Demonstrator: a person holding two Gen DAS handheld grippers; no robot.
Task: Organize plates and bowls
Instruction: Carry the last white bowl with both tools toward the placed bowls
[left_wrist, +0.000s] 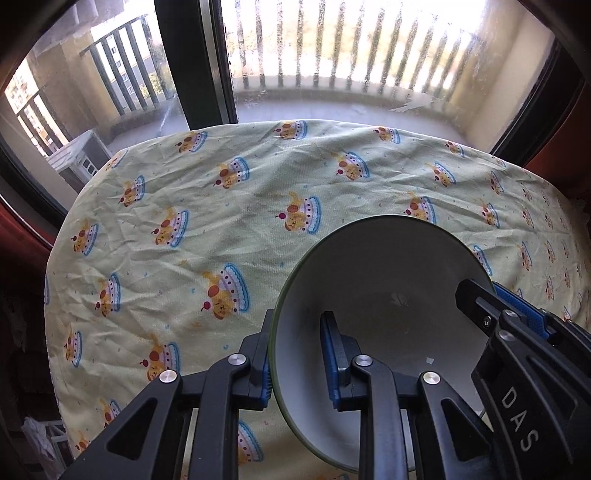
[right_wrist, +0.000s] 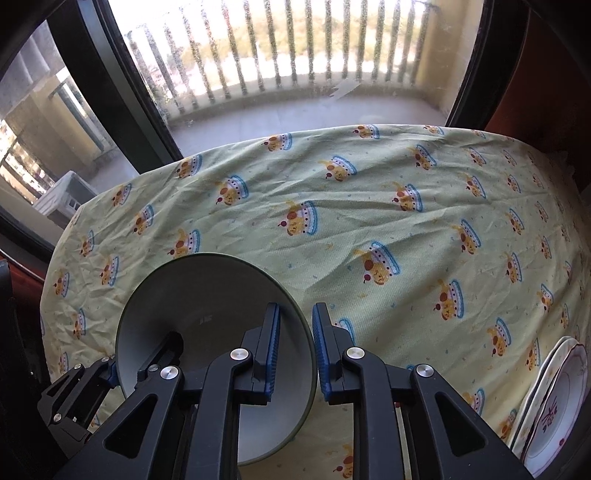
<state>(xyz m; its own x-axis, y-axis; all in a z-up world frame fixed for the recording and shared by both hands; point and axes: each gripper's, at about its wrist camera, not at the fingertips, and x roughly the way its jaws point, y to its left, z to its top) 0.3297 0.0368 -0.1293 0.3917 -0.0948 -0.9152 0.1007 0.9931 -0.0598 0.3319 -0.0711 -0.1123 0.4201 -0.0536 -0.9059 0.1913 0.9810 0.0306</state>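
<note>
A green-rimmed bowl with a pale inside (left_wrist: 388, 280) is tilted up near the table's front edge. My left gripper (left_wrist: 299, 362) straddles its left rim, one finger inside and one outside, with a gap around the thin wall. My right gripper (left_wrist: 517, 314) shows at the bowl's right rim. In the right wrist view the same bowl (right_wrist: 207, 295) sits low left, and my right gripper (right_wrist: 295, 354) straddles its right rim with a small gap. The left gripper (right_wrist: 92, 373) shows at the bowl's left edge. White plates with a red pattern (right_wrist: 554, 398) are stacked at the far right.
The round table is covered by a yellow cloth with cartoon cake prints (left_wrist: 229, 206). Behind it is a large window with a dark frame (left_wrist: 195, 62) and a balcony railing. A white crate (left_wrist: 77, 155) stands outside at the left.
</note>
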